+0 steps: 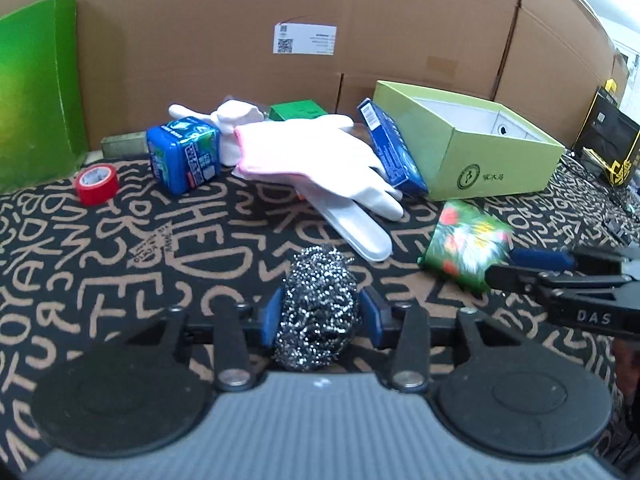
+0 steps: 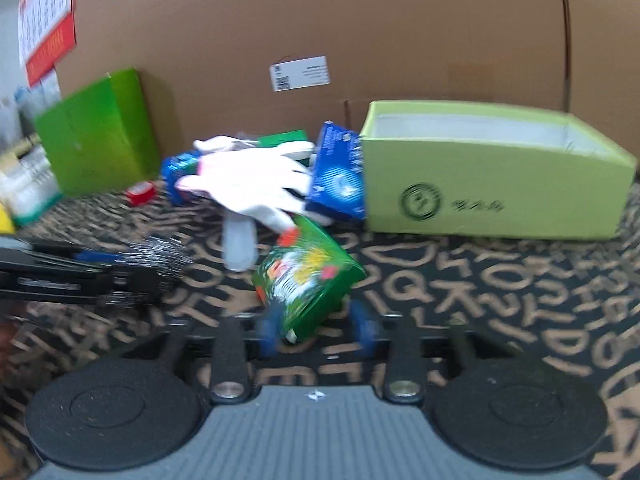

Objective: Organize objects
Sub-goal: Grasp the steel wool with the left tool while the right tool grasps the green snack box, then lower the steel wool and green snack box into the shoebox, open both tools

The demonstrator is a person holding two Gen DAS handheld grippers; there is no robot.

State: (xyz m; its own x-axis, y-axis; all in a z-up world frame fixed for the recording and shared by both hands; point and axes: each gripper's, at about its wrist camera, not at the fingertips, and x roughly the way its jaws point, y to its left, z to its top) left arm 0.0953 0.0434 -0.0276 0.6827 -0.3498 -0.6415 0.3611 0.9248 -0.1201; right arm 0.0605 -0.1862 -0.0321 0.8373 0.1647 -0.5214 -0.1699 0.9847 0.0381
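Steel scourer (image 1: 318,306) sits squarely between the blue pads of my left hand-held gripper (image 1: 320,312), low and centred in the left wrist view, its bulk running forward away from the camera, so its long axis lies roughly along the line of the fingers. The pads (image 1: 272,312) look to be touching its flanks on both sides at a middling opening, so I read it as gripped, though the wool is springy and I can't judge how firm the hold is. My right hand-held gripper (image 2: 318,330) stands partly open around the near end of the green flowered packet (image 2: 308,276); in the blurred right wrist view there is a gap at the right pad, so I take the packet as lying between the jaws, not clamped. It is tilted, its long axis running from the jaws up and left toward the white glove (image 2: 248,184), one corner pointing right toward the lime-green open box (image 2: 492,196). That box lies ahead and to the right of both grippers on the patterned desk (image 2: 500,280), its long side running left to right, open top up. The right hand is clearly the nearer to it, and the left would have to cross over the packet and the right gripper to reach it. A blue carton (image 1: 390,148) leans on the box's left wall.
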